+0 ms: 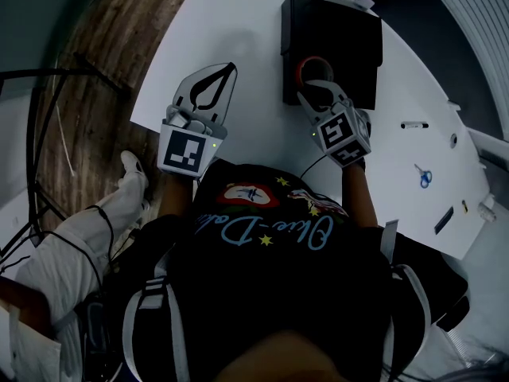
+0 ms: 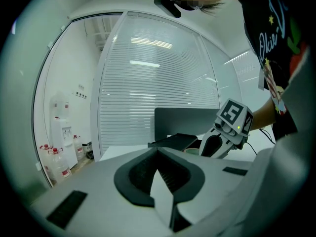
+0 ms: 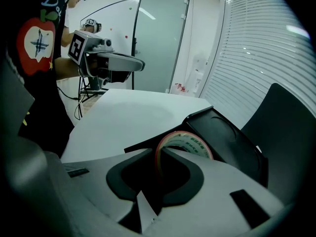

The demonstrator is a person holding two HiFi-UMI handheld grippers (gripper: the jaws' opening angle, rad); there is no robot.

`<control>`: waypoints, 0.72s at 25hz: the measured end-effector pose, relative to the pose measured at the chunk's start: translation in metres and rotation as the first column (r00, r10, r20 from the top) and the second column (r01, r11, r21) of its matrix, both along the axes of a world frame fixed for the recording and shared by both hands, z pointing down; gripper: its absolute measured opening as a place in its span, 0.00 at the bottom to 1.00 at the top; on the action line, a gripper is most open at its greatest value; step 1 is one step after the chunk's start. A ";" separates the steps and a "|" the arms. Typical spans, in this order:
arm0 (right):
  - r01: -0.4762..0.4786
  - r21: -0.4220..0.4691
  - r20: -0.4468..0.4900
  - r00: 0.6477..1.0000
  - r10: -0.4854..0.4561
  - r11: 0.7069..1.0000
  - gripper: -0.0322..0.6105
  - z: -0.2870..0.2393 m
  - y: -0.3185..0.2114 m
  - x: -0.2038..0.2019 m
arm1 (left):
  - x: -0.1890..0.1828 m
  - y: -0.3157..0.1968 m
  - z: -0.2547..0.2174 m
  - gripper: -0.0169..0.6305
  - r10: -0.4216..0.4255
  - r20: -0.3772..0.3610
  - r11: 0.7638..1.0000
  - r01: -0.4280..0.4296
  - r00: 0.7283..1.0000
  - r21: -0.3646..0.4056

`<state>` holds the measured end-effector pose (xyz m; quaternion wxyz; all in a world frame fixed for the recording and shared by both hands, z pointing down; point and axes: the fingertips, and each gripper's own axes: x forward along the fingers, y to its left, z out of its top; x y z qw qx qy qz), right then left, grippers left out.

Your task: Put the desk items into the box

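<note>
The black box (image 1: 338, 22) stands open on the white table (image 1: 231, 22), its lid (image 3: 289, 127) upright behind it. A roll of tape (image 1: 312, 64) with a red rim is clamped on edge in my right gripper (image 1: 320, 92), over the box's near edge. In the right gripper view the tape roll (image 3: 183, 141) stands between the jaws, above the box's tray (image 3: 229, 137). My left gripper (image 1: 229, 70) hovers over bare table left of the box. Its fingertips meet and hold nothing. The left gripper view shows the right gripper (image 2: 217, 143) at the box (image 2: 173, 141).
To the right of the box lie blue-handled scissors (image 1: 425, 177), a small white item (image 1: 413, 124) and a dark flat item (image 1: 444, 220). The table edge runs along the left by a wooden floor (image 1: 95, 94). Water bottles (image 2: 57, 162) stand by the far wall.
</note>
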<state>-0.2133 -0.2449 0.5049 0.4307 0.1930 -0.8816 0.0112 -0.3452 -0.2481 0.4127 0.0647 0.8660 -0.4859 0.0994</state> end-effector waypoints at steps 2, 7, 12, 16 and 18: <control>0.009 -0.006 -0.003 1.000 -0.009 1.000 0.13 0.001 0.001 -0.001 | 0.000 0.000 0.000 0.02 0.000 0.003 1.000 0.000 1.000 0.000; 0.006 -0.019 -0.010 1.000 -0.006 1.000 0.14 0.006 0.002 0.002 | 0.003 -0.001 -0.002 0.02 0.004 0.001 1.000 -0.004 1.000 0.014; 0.014 -0.023 -0.004 1.000 -0.014 1.000 0.14 0.007 0.003 -0.001 | 0.003 -0.001 -0.003 0.02 0.004 -0.009 1.000 -0.004 1.000 0.008; 0.011 -0.030 -0.005 1.000 -0.012 0.999 0.15 0.009 0.002 -0.001 | 0.002 -0.002 -0.001 0.02 0.007 -0.016 1.000 -0.007 1.000 0.003; 0.014 -0.024 0.002 1.000 -0.014 1.000 0.15 0.007 0.001 -0.003 | 0.001 -0.002 -0.001 0.02 0.005 -0.018 1.000 -0.005 1.000 0.000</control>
